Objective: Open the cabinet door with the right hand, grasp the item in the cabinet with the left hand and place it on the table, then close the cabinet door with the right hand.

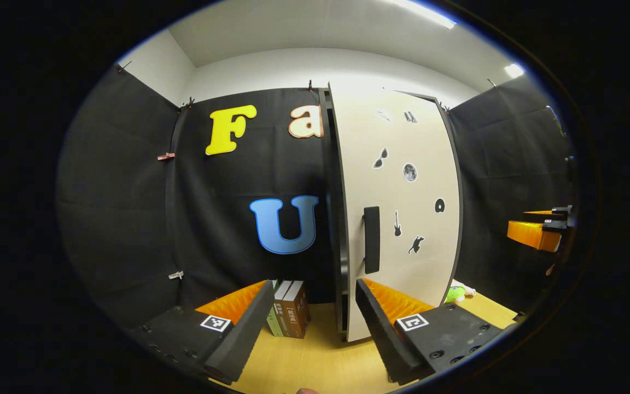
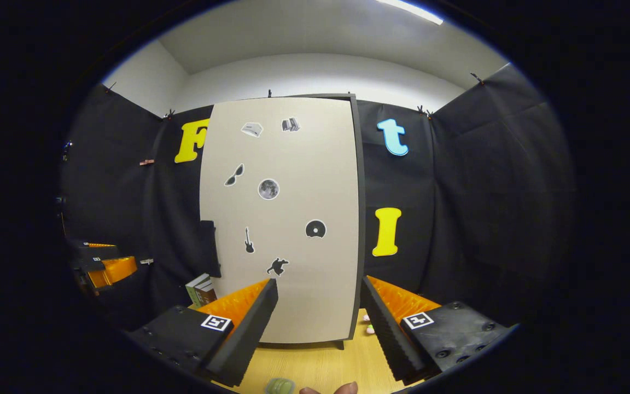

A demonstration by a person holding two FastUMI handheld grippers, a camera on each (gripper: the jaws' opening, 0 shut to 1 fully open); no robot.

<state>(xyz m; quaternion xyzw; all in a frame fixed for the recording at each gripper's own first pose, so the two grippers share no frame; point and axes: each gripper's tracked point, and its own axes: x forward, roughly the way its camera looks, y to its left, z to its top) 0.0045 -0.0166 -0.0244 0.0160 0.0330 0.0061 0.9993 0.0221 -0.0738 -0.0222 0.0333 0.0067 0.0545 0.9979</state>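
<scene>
Black cloth walls surround a wood counter (image 1: 315, 361). Cabinet door (image 2: 287, 219), pale with small stickers, stands shut, dark handle (image 1: 371, 239) at its left edge. Books (image 1: 289, 316) stand left of the cabinet. Left gripper (image 1: 315, 328) and right gripper (image 2: 318, 323) both spread apart, holding nothing, counter room before them.

The cabinet's inside is hidden behind its shut door (image 2: 285, 219), the small pale things (image 2: 368, 324) at the cabinet's five o'clock are half covered by a finger, and the books (image 2: 201, 290) are partly hidden too.
</scene>
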